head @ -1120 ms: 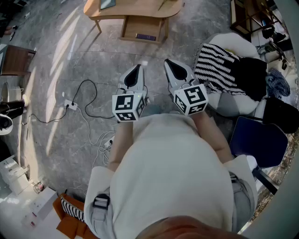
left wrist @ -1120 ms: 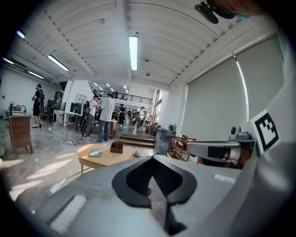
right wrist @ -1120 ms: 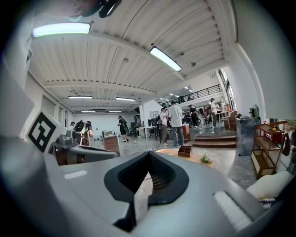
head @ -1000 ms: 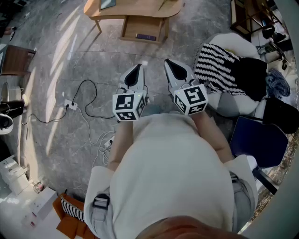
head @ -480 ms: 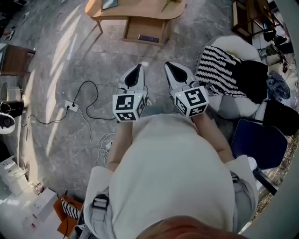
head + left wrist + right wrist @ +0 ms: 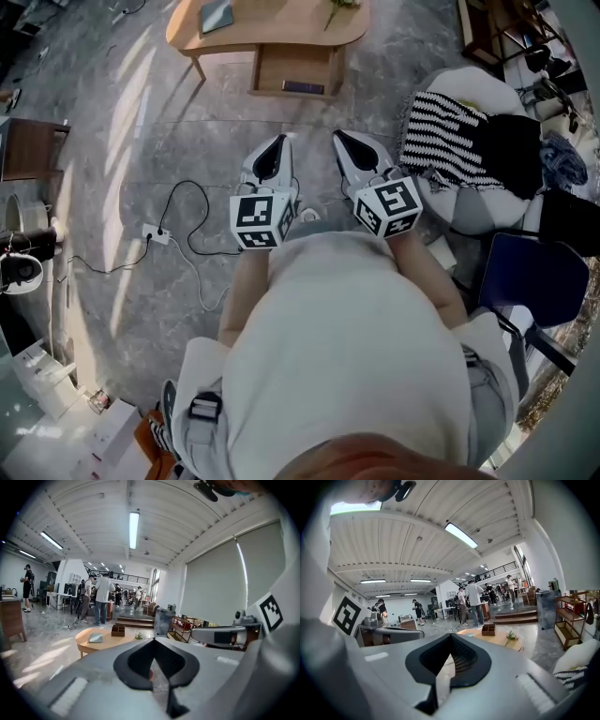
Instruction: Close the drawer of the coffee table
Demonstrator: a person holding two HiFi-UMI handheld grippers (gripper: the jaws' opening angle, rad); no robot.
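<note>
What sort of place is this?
Probably a big open studio or showroom rather than a home: a high ceiling with strip lights, several people standing about, and a coffee table on polished stone floor.

Floor (image 6: 112,309): grey marble, sunlit streaks.
Power strip (image 6: 155,232): white, on the floor; black cable (image 6: 192,246) loops from it.
Striped blanket (image 6: 445,131): black-and-white, draped over white cushion (image 6: 473,86).
Chair (image 6: 530,277): dark blue, near cushion.
Cabinet (image 6: 28,145): dark wood, left edge.

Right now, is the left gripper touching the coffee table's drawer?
Apart. The head view shows a stretch of floor between the left gripper and the open drawer.
</note>
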